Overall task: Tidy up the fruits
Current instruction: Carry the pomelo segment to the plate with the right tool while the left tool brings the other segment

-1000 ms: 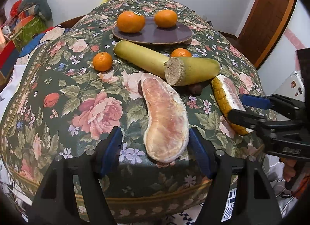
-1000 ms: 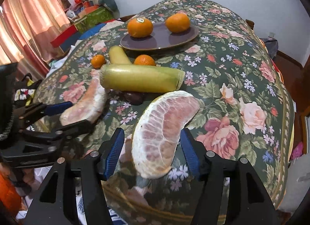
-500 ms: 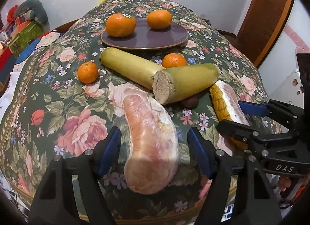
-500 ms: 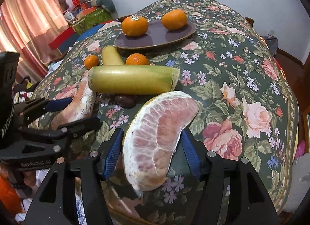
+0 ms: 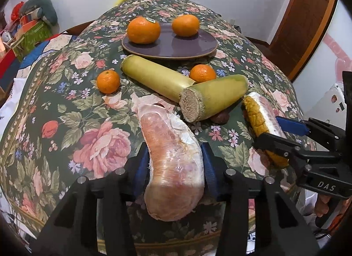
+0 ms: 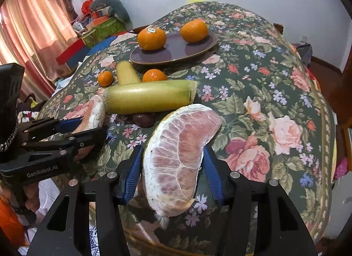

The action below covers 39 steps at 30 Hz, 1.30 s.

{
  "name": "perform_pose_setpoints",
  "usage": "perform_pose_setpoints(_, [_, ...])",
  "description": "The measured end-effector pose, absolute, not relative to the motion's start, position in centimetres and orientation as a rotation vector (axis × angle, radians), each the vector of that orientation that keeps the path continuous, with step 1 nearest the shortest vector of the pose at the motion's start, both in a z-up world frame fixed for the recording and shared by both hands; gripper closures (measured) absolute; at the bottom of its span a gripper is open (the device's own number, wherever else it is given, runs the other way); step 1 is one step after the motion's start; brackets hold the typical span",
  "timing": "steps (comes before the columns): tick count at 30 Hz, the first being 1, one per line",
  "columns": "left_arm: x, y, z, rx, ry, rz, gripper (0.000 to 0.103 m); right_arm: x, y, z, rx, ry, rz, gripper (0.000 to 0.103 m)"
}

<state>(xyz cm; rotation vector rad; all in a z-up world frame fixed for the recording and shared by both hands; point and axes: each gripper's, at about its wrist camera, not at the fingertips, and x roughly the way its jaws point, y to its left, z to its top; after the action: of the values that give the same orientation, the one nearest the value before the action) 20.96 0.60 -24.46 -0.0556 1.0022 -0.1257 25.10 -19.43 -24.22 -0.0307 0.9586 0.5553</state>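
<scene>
Fruits lie scattered on the flowered surface [image 5: 66,106]: two oranges, one with a sticker [image 5: 144,30] and one plain [image 5: 186,25], already sit on the purple plate [image 5: 169,46] at the far side, two smaller mandarins, the left one [image 5: 108,81] and the right one [image 5: 202,73], rest just in front of it, and two long yellow-green cut stalks [image 5: 211,97] cross each other in the middle, with a small dark fruit [image 6: 142,119] tucked under the nearer one. At the near edge are two pomelo wedges. The left claw [image 5: 176,167] is closing around the wrapped pomelo wedge [image 5: 173,163]; its blue pads appear to press both flanks, so I read it as grasping. The right claw [image 6: 171,167] is also closing on the peeled pomelo wedge [image 6: 180,154], whose pink flesh faces up; the pads sit at its sides, seemingly in contact, though the right-hand pad's touch is hard to confirm. The step in hand looks like the double pick-up of the wedges, with most of the sorting still ahead. The next move probably calls for a gentle, firm squeeze, since the flesh is soft and may bruise or slip, then a straight lift clear of the stalks before carrying each wedge toward the far plate, where free room between the oranges is limited.
</scene>
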Motion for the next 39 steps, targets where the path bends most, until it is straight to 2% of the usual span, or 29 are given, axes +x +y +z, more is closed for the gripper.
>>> perform_pose_setpoints(15, [20.8, 2.6, -19.2, -0.091, 0.863, -0.090, 0.058, 25.7, -20.3, -19.1, -0.023, 0.815, 0.534, 0.052])
perform_pose_setpoints(39, [29.4, 3.2, -15.3, -0.089, 0.724, -0.110, 0.059, 32.8, -17.5, -15.1, -0.002, 0.667, 0.549, 0.052])
